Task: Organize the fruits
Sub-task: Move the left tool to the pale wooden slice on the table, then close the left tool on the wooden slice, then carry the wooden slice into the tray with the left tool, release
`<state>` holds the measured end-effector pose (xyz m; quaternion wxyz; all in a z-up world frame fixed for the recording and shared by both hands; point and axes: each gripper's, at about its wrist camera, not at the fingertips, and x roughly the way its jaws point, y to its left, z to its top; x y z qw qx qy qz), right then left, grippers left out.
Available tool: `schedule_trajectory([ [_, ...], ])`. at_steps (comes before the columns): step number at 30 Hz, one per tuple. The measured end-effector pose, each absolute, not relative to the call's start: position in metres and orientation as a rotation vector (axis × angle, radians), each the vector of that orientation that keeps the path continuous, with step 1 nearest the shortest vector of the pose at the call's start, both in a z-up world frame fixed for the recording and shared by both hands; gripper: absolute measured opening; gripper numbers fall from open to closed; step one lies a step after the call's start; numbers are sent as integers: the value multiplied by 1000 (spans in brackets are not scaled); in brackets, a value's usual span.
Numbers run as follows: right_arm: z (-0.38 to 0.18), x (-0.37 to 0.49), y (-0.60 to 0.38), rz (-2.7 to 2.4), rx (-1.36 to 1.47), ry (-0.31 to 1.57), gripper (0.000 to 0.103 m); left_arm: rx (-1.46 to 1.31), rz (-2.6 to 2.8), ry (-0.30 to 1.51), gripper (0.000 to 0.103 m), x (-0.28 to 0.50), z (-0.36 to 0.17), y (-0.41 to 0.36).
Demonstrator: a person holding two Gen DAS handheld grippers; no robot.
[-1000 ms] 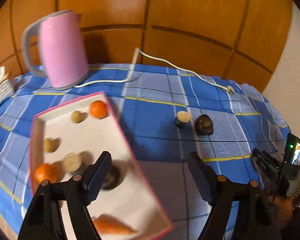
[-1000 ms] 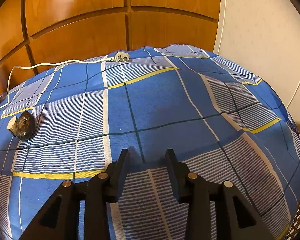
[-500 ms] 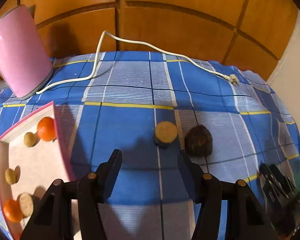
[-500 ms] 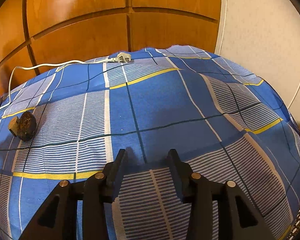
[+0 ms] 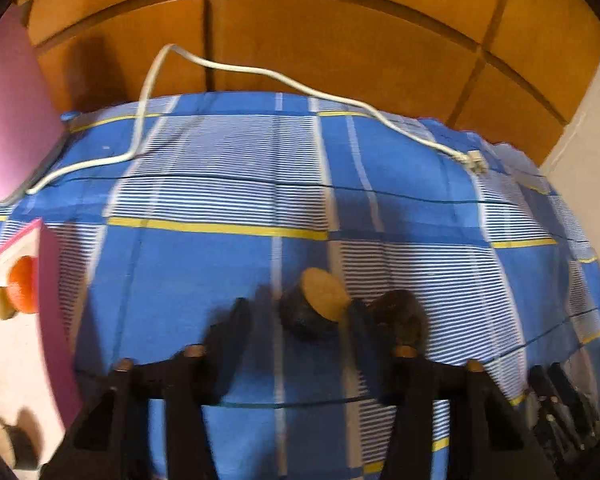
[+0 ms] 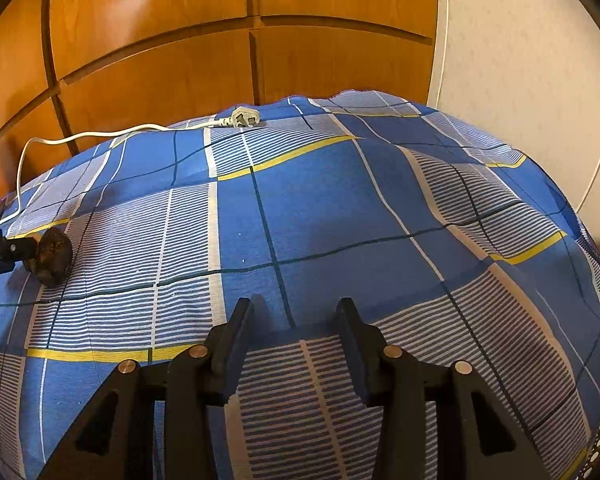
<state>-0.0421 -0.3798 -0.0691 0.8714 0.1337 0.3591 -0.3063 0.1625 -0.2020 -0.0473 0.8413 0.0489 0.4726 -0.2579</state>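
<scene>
A halved dark fruit with a tan cut face [image 5: 314, 304] lies on the blue checked cloth. It sits between the fingers of my left gripper [image 5: 298, 320], whose jaws are closing; a gap still shows on its left side. A whole dark fruit [image 5: 400, 314] rests just outside the right finger and appears again in the right wrist view [image 6: 54, 256], beside a finger of the left gripper [image 6: 4, 248]. The pink-rimmed tray [image 5: 50, 300] at far left holds an orange [image 5: 22, 284] and small tan fruits. My right gripper [image 6: 296, 314] hovers open over bare cloth, holding nothing.
A pink kettle [image 5: 8, 120] stands at the back left. Its white cable [image 5: 260, 76] runs across the far edge to a plug [image 5: 474, 160], also seen as the plug [image 6: 242, 120]. Wooden panels and a pale wall close off the table behind.
My left gripper has moved right from above the tray to the two dark fruits, come lower, and its jaws have narrowed around the halved one. The right gripper has stayed put.
</scene>
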Motion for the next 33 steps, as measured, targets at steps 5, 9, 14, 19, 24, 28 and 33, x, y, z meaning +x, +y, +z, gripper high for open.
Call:
schedule_trajectory([
  [5, -69, -43, -380, -640, 277, 750, 44, 72, -570, 992, 36, 162, -48, -202],
  [9, -69, -43, -380, -640, 277, 750, 45, 29, -573, 1009, 36, 160, -46, -191],
  [14, -69, -43, -380, -641, 276, 750, 45, 12, -577, 995, 36, 146, -37, -177],
  [19, -69, -43, -379, -641, 275, 751, 45, -26, -583, 963, 36, 129, -20, -154],
  [24, -69, -43, -379, -641, 275, 751, 45, -67, -554, 914, 36, 114, 0, -120],
  [28, -69, -43, -379, -642, 274, 751, 45, -108, -502, 879, 36, 110, 14, -81],
  [33, -69, -43, -379, -642, 271, 752, 45, -109, -377, 834, 36, 120, 21, -29],
])
